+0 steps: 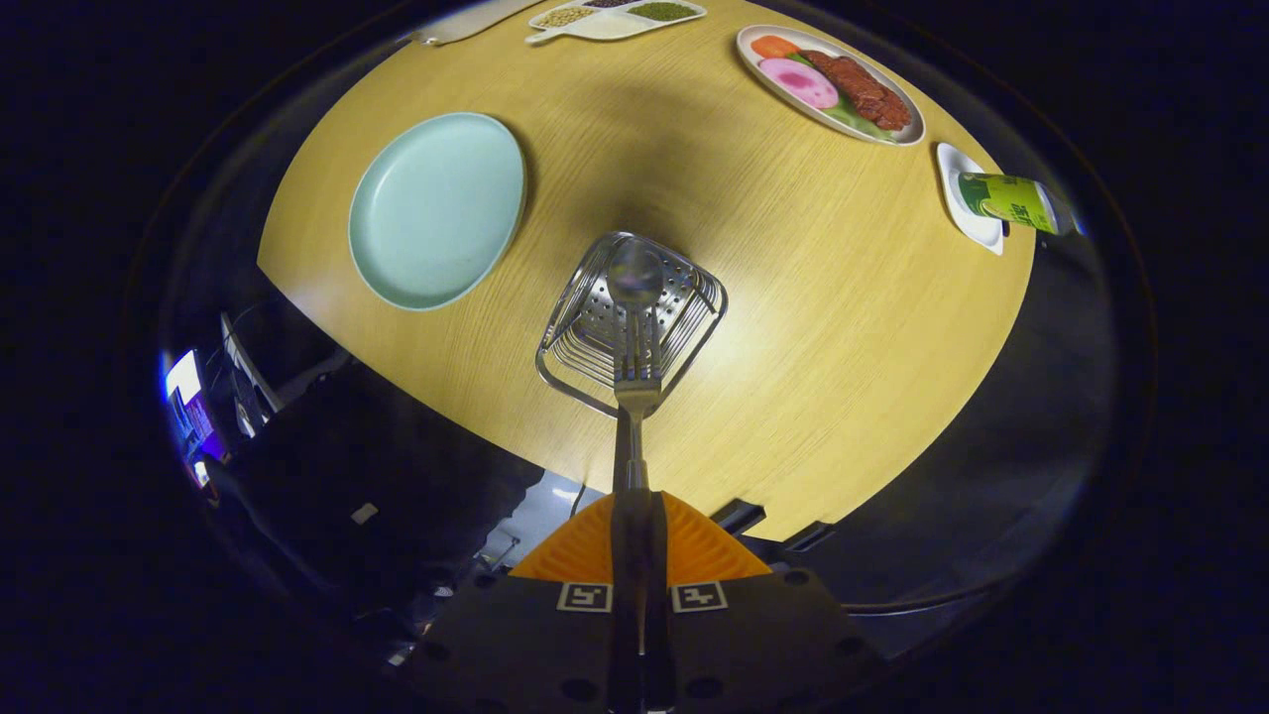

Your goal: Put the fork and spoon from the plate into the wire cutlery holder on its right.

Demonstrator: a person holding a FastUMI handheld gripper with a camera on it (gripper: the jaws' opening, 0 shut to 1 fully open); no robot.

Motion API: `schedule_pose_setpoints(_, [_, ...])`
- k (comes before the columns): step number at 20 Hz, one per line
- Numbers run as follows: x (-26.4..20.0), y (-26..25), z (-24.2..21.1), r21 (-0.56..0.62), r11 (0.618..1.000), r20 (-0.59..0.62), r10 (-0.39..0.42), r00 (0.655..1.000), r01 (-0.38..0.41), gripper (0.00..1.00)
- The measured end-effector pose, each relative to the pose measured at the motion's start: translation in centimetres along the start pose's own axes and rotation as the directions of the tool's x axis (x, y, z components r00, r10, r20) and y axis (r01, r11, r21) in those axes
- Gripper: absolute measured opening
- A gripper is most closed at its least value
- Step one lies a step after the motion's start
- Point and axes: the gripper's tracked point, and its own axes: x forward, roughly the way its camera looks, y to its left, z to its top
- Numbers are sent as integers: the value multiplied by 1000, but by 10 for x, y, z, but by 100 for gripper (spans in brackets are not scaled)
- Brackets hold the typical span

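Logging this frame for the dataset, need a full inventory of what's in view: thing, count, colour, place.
table: 1, light wood, under everything
plate: 1, pale green, bare, left of the holder
wire cutlery holder: 1, silver, just ahead of the fingers
spoon: 1, silver, bowl inside the holder
fork: 1, silver, tines over the holder's near rim
food platter: 1, white, far right
divided dish: 1, white, far edge
can: 1, green, on a small white dish, right edge
gripper: 1, shut on the fork handle

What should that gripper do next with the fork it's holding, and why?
Probably lower it straight down and then let go: the gripper is shut on the fork, whose tines hang over the wire cutlery holder, where the spoon already stands.
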Motion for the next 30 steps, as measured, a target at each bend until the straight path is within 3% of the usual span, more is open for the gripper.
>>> schedule_pose_setpoints(7, [10,3,23,-5,1000,-65,-28,997,27,10])
schedule_pose_setpoints(12, [10,2,34,26,1000,9,-16,1000,16,16])
schedule_pose_setpoints(15, [4,-6,38,38,999,124,-16,992,12,56])
schedule_pose_setpoints(18, [-9,-5,41,97,995,320,4,947,-37,67])
schedule_pose_setpoints(19, [-17,-5,41,129,990,398,2,918,-58,86])
schedule_pose_setpoints(21, [-31,-3,38,179,980,554,-24,832,-91,100])
schedule_pose_setpoints(23, [-51,-9,26,240,968,668,-110,736,-73,100])
schedule_pose_setpoints(26, [-87,-20,11,337,936,804,-229,549,-104,98])
schedule_pose_setpoints(27, [-101,-26,5,376,919,834,-279,476,-120,98])
schedule_pose_setpoints(30, [-134,-39,-14,439,889,870,-385,309,-127,99])
